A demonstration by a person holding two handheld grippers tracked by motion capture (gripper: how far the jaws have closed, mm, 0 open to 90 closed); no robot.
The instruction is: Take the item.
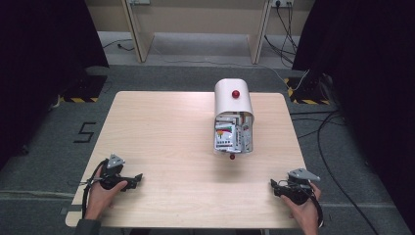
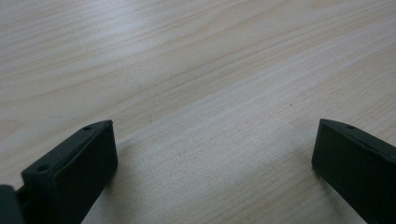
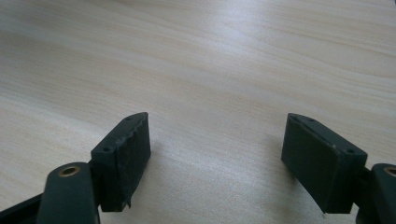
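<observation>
I hold the left hand-held gripper [image 1: 138, 178] and right hand-held gripper [image 1: 272, 183] jaws apart, empty, low on the near table [image 1: 161, 127]; the packet-stuffed white mailbox-like container [image 1: 233, 116] lies far right, and a careless reach could roll it

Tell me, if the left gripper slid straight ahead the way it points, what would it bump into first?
Probably nothing. The left gripper points right across bare table; the right gripper lies far along roughly that line.
</observation>
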